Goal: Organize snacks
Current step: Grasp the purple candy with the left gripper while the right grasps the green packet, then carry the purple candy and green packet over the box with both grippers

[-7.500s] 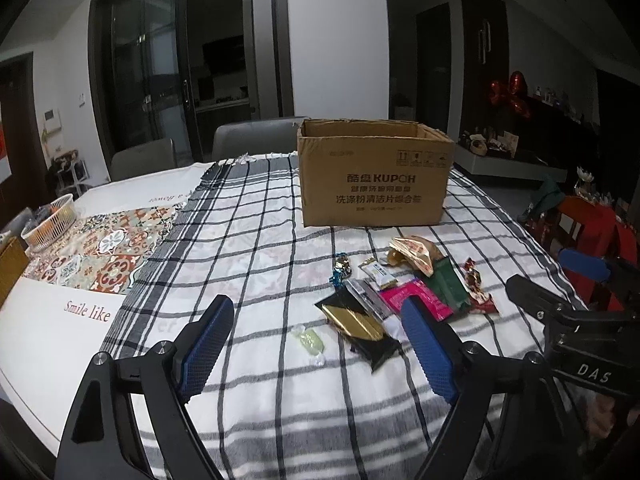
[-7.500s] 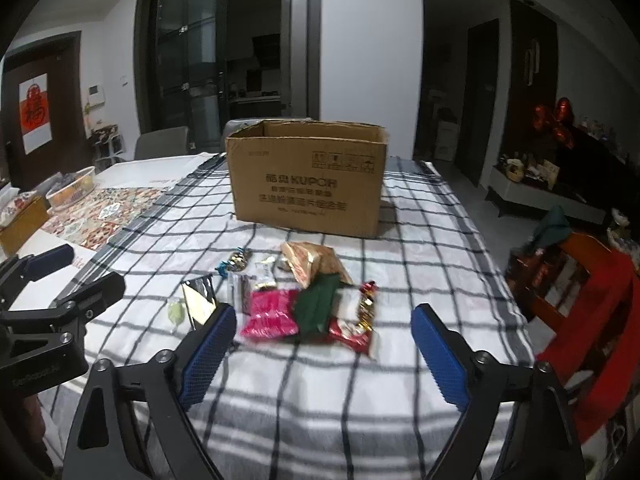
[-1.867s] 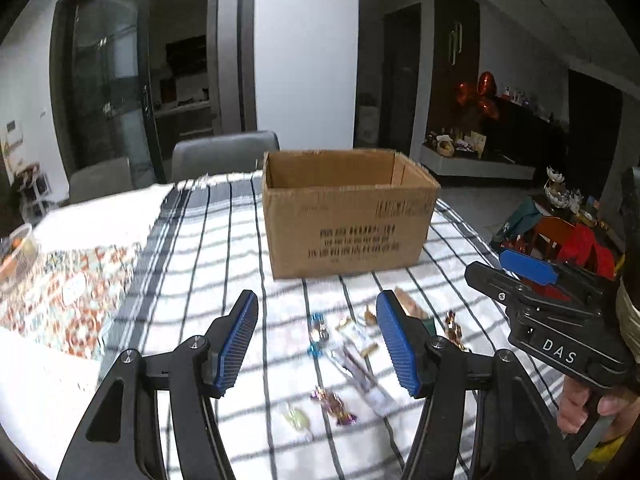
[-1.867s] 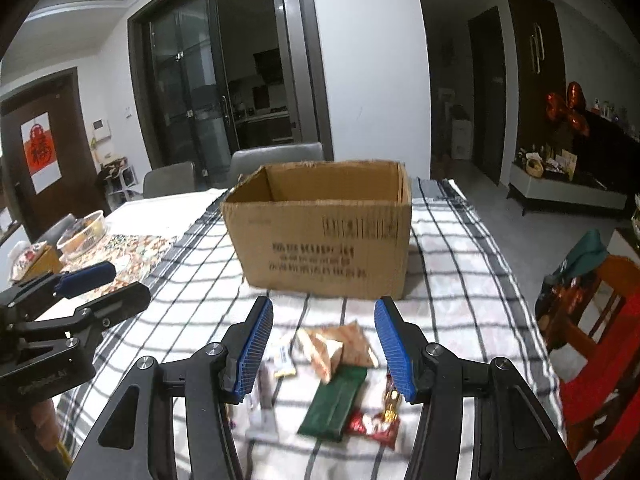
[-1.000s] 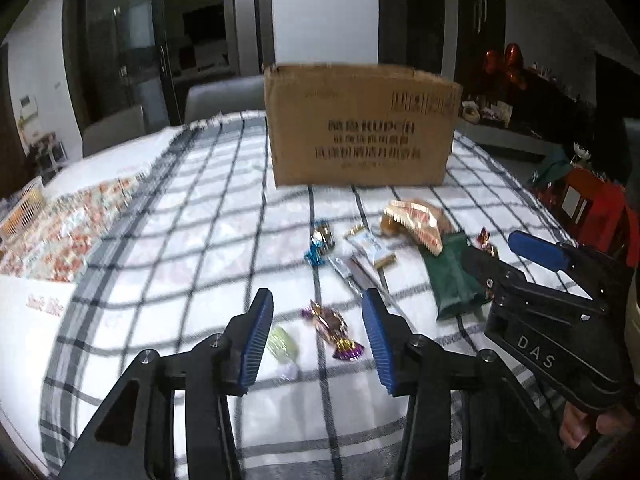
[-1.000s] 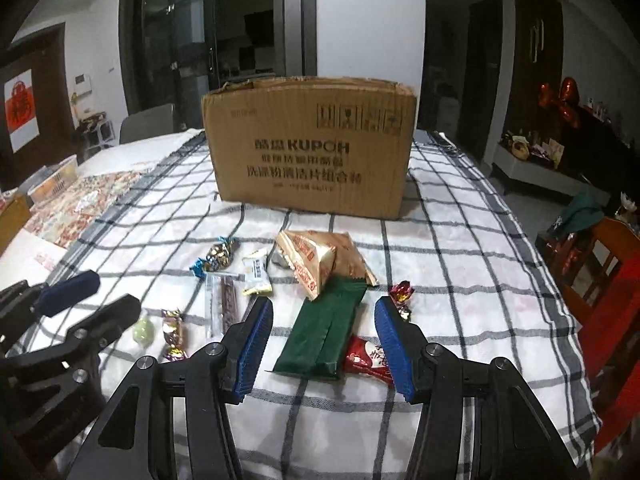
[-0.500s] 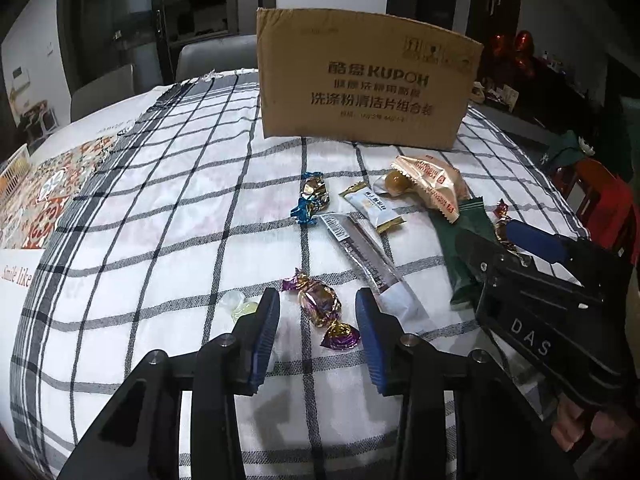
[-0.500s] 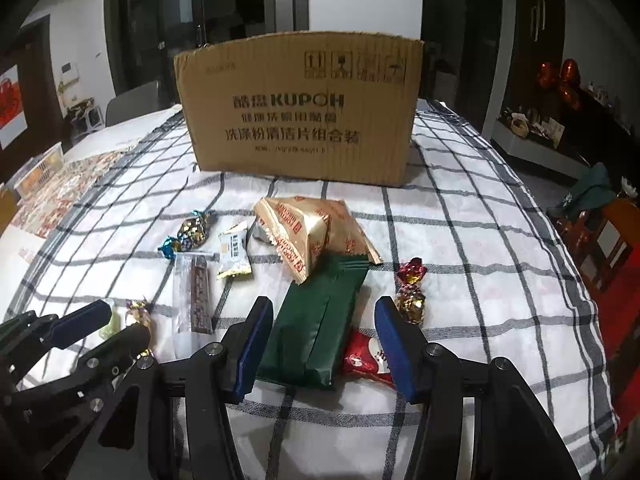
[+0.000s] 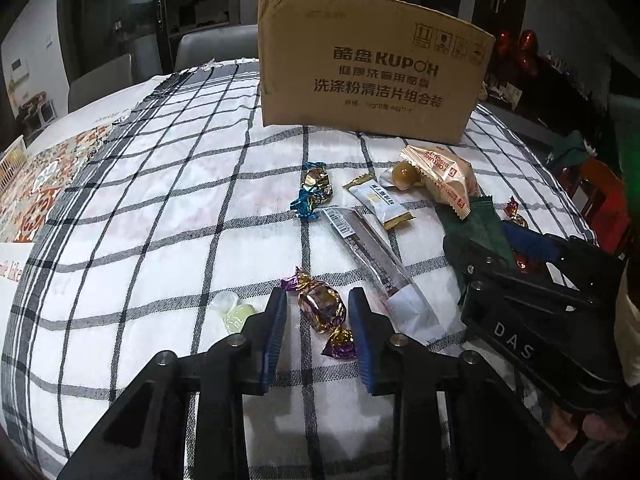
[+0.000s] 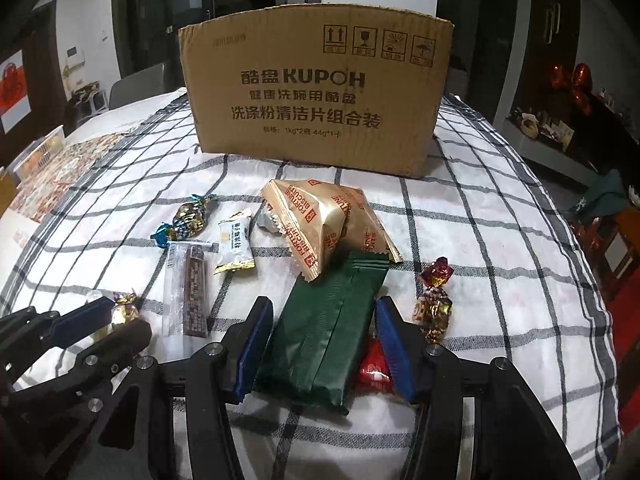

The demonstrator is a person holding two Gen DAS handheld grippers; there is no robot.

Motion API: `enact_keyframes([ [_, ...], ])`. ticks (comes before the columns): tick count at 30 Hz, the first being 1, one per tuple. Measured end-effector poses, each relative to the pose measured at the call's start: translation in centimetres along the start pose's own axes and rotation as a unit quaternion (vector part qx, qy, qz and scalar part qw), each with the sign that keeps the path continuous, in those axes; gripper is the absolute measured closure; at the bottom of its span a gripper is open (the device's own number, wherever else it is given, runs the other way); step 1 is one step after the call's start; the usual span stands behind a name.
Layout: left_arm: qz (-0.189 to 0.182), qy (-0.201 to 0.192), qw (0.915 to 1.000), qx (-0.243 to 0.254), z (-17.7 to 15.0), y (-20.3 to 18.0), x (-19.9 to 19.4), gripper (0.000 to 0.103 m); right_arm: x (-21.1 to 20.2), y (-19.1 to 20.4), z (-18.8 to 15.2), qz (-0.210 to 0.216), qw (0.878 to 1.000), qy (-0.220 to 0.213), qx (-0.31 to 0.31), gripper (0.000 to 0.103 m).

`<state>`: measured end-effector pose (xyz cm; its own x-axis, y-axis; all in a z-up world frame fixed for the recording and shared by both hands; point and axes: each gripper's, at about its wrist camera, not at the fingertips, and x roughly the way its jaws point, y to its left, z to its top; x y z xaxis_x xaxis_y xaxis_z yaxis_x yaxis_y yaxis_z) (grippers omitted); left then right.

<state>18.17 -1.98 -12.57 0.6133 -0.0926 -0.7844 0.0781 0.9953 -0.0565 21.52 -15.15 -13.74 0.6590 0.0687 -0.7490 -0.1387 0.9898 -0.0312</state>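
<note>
- The purple-and-gold twist-wrapped candy sits on the black-and-white checked tablecloth, right between the left gripper jaws, which are closing but not pinching it yet.
- The flat dark green foil snack packet lies between the right gripper jaws, which stand apart, not squeezing.
- The brown cardboard box stands behind the snack pile; can't tell what's inside.
- Dim dining room, grey chairs behind.

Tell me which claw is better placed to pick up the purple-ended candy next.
The left claw: the purple-ended candy already lies between its closing pads, not yet pinched. The right claw straddles the green packet instead.
</note>
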Motion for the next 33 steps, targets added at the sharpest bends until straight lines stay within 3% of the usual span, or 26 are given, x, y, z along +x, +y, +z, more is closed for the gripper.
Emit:
enact_keyframes([
  [7,-0.010,0.004,0.9999,-0.009,0.0,0.2,0.1,0.079,-0.4,-0.1,-0.1,-0.006,1.000,-0.006,0.001,0.059],
  [9,-0.009,0.002,0.9999,-0.009,0.0,0.2,0.0,0.079,-0.9,-0.2,-0.1,-0.010,1.000,-0.019,0.001,0.076],
  [12,-0.009,-0.008,0.9999,-0.004,0.1,0.0,-0.6,0.079,-1.7,-0.2,0.1,-0.005,1.000,-0.027,-0.007,0.083],
  [20,-0.012,-0.030,0.9995,0.003,0.2,-0.4,-2.4,0.079,-3.6,0.8,-0.3,0.006,0.998,-0.047,-0.030,0.092],
  [33,-0.022,-0.073,0.9966,0.031,1.2,-1.3,-5.8,0.080,-6.4,1.1,-0.3,0.017,0.997,-0.074,-0.031,0.093],
])
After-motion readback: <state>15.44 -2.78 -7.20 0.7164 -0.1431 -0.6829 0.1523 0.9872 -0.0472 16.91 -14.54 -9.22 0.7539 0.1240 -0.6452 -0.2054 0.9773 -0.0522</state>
